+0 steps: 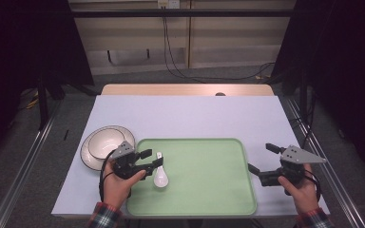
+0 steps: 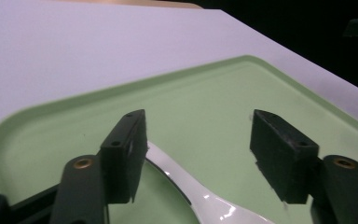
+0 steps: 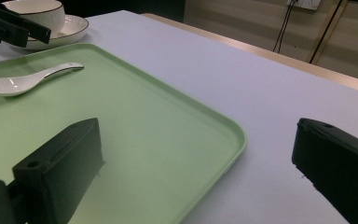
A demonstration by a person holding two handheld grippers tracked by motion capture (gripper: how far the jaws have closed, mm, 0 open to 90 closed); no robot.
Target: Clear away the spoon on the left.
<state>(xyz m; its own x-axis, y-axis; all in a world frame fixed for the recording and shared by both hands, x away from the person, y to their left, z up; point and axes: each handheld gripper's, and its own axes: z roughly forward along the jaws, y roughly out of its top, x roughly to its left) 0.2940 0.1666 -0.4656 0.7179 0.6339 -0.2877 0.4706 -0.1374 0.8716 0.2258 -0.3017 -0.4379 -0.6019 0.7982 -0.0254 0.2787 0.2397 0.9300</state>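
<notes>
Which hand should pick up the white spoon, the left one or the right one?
Probably the left. The left gripper is open right over the spoon at the tray's left end, handle between its jaws. The right gripper is open too, but sits at the tray's far right edge.

**Glossy ceramic on matt plastic**

A glossy white ceramic-looking spoon (image 1: 160,176) lies on a smooth, matt green plastic tray (image 1: 209,199). The bowl (image 1: 105,142) and plate (image 1: 88,159) share that glazed shine. The table (image 1: 190,116) has a matt pale surface with a wood-look far edge. Both grippers' jaws look matt black plastic.
</notes>
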